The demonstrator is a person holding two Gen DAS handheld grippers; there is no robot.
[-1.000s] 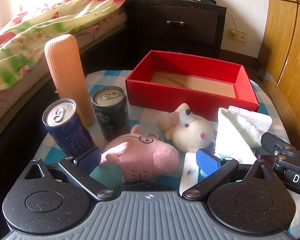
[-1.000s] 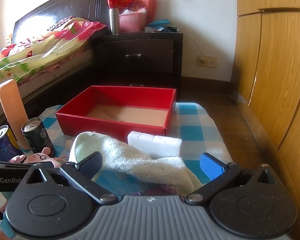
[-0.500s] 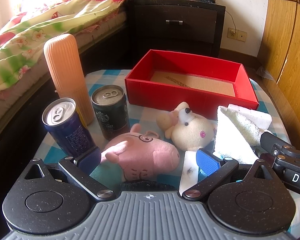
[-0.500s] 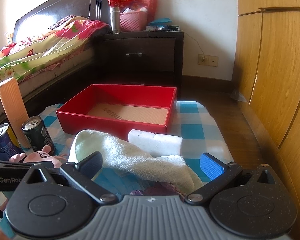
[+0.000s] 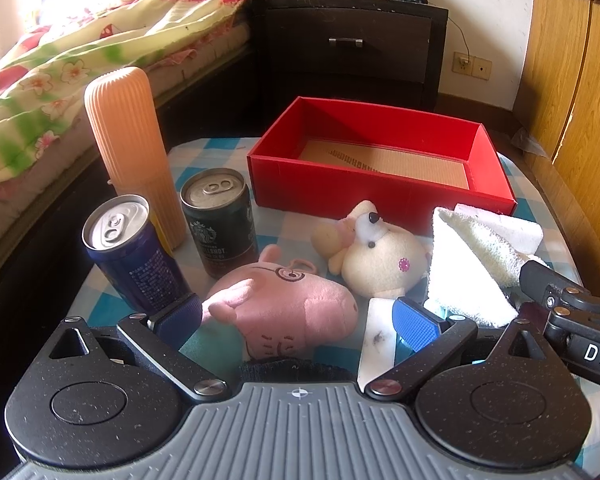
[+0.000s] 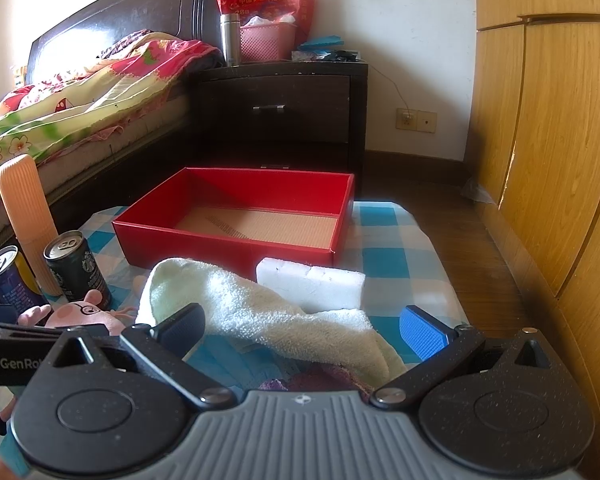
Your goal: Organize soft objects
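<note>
Soft objects: four on the worktop, all outside the red box.
Pink pig plush: smooth velvety fabric, rounded snout, embroidered spiral eye; lower centre of the left wrist view, lying between the left tongs' pads.
Cream plush: fuzzy, round-bodied, black bead nose, pink dot on its side; centre of the frame, touching the pig's upper right.
Towel: pale looped terry, folded into a thick wedge; lower centre of the right wrist view, draped between the right tongs' pads.
Sponge block: white, rectangular, fine-pored, a seam across its top; just behind the towel, beside the box's front wall.
Red box: shallow rectangular cardboard tray, glossy red walls, tan ribbed floor; upper centre, nothing inside it.
Cans: blue can and dark green can, both metal with unopened pull tabs, upright at left of the frame.
Orange cylinder: tall, ribbed, matte, dome-topped, standing behind the cans.
Worktop: blue-and-white checked cloth.
Left tongs: spread wide, blue ridged pads either side of the pig, gripping nothing.
Right tongs: spread wide around the towel, not clamped.
</note>
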